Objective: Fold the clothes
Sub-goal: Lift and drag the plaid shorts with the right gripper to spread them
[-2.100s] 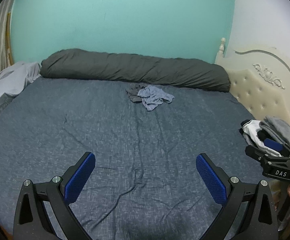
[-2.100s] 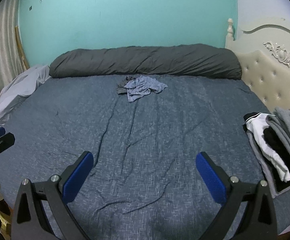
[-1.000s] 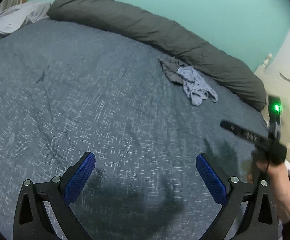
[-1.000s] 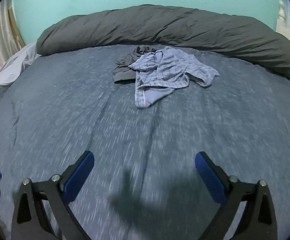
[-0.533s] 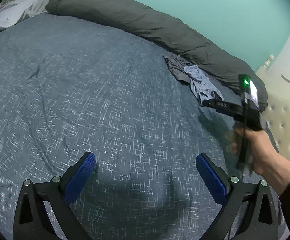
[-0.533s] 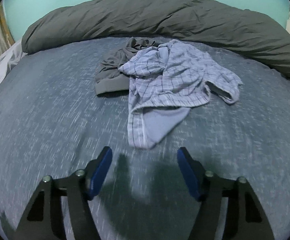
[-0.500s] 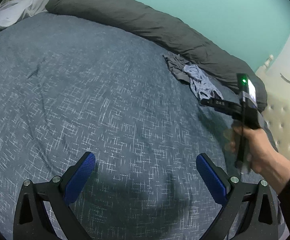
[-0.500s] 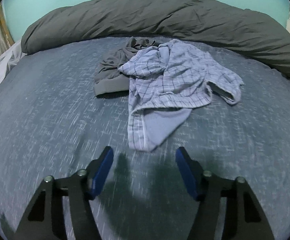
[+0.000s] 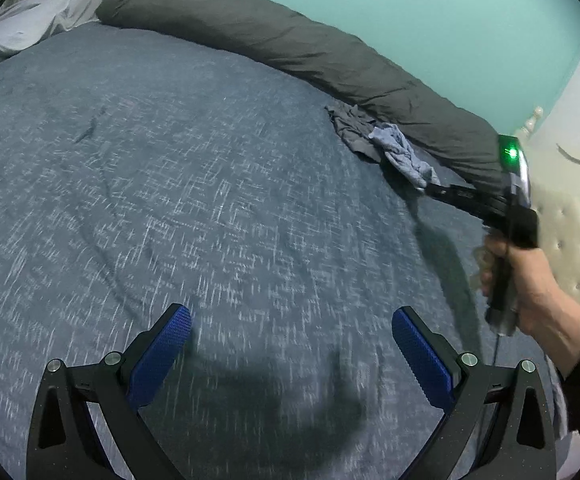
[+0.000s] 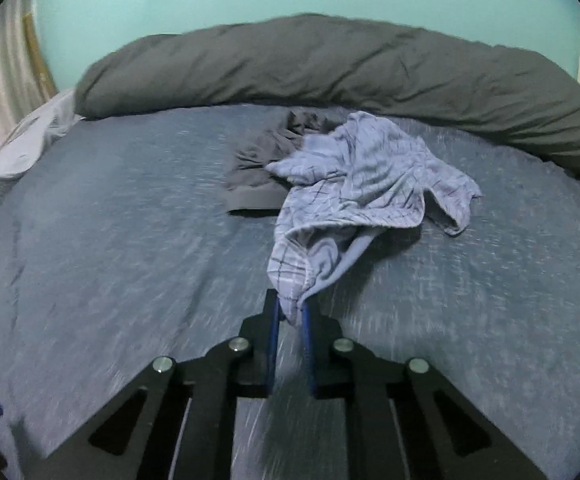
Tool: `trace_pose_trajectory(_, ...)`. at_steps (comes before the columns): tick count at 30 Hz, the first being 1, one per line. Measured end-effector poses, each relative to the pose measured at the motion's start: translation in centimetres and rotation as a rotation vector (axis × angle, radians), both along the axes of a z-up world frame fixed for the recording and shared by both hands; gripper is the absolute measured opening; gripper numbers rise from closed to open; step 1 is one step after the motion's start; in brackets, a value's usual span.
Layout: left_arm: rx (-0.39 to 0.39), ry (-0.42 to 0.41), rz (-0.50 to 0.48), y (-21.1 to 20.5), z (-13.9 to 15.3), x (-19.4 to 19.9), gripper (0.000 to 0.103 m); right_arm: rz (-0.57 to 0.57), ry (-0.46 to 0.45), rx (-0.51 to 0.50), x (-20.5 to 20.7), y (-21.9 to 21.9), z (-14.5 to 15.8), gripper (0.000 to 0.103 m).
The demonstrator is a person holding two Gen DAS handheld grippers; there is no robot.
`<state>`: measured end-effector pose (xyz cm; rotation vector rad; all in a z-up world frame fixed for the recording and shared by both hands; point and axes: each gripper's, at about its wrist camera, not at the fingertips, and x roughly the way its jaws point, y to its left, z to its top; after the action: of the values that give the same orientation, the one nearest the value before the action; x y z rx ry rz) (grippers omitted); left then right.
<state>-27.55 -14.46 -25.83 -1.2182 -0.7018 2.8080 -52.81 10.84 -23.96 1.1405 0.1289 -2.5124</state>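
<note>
Checked blue garment [image 10: 353, 184], crumpled, near corner pinched in right gripper [image 10: 290, 316]

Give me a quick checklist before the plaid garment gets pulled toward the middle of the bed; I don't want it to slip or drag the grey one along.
1. Right claw shut on the plaid garment: ok, its near corner is pinched between the blue pads.
2. Grip depth: cannot tell; only a narrow tip of cloth shows between the pads.
3. Plaid garment free of the dark grey garment: not ok, it overlaps it.
4. Left claw open and empty: ok.
5. Open bedspread to spread on: ok.
6. Image sharpness: not ok, motion blur.
</note>
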Motion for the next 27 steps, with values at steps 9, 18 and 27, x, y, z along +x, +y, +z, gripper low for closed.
trace_pose_trajectory(9, 0.002, 0.030, 0.003, 1.9, 2.9, 7.0, 0.103, 0.129, 0.040, -0.131, 13.8, 3.2, 6.4, 0.010)
trace_pose_trajectory(18, -0.008, 0.062, -0.012, 4.1, 5.5, 14.3, 0.103, 0.207, -0.013, -0.252, 27.1, 3.7, 6.6, 0.010)
trace_pose_trajectory(27, 0.014, 0.053, 0.012, 4.4, 4.6, 20.0, 0.103, 0.232, -0.048, -0.409, 35.8, 3.4, 6.1, 0.010)
